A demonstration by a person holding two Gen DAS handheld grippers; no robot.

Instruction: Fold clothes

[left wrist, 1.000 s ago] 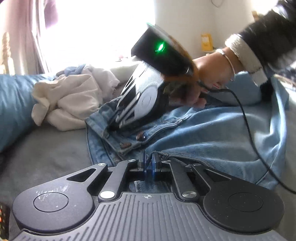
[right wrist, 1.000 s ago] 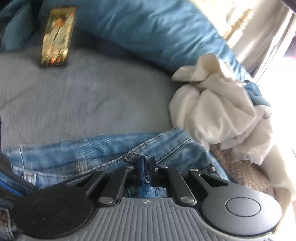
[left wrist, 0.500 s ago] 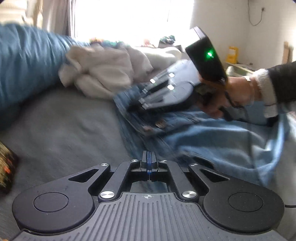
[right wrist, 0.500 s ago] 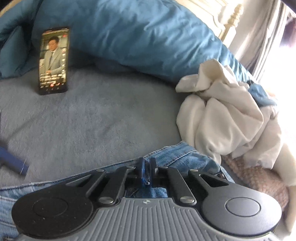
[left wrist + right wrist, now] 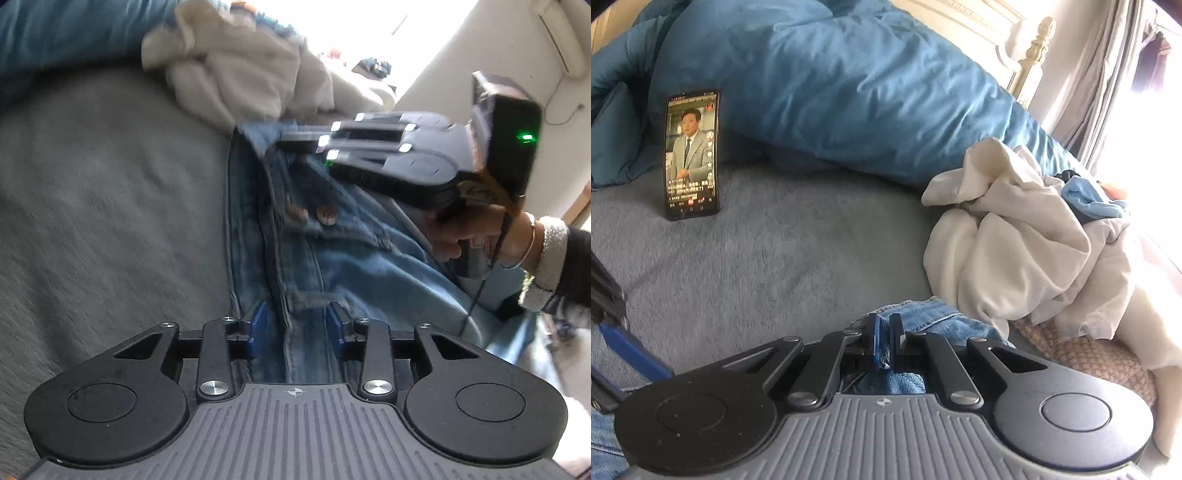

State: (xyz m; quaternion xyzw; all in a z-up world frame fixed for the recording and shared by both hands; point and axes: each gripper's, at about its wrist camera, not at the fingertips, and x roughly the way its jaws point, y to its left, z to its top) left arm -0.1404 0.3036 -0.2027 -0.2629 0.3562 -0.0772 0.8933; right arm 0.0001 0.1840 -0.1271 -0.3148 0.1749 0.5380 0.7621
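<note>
A blue denim garment point(image 5: 332, 258) with two copper buttons lies spread on the grey bed cover point(image 5: 110, 221). My left gripper point(image 5: 295, 328) hovers over its near seam. The jaws are opening, and the denim runs between the blue pads point(image 5: 256, 328) without either pad pressing on it. In the right wrist view, my right gripper point(image 5: 885, 341) is shut on a fold of the denim garment point(image 5: 923, 321). In the left wrist view, that right gripper point(image 5: 295, 142) is pinching the garment's far edge, and a person's hand point(image 5: 461, 240) holds its handle.
A crumpled pile of white clothes point(image 5: 1015, 240) sits just past the denim, toward the window. A phone point(image 5: 691, 155) with its screen lit leans against a blue duvet point(image 5: 849, 92). A knitted beige cloth point(image 5: 1089, 354) lies under the pile. A bedpost point(image 5: 1036, 55) and curtains stand behind.
My left gripper has let go of the denim, its jaws going from shut to apart, and it has rolled and slid sideways. The right gripper stays shut on the denim.
</note>
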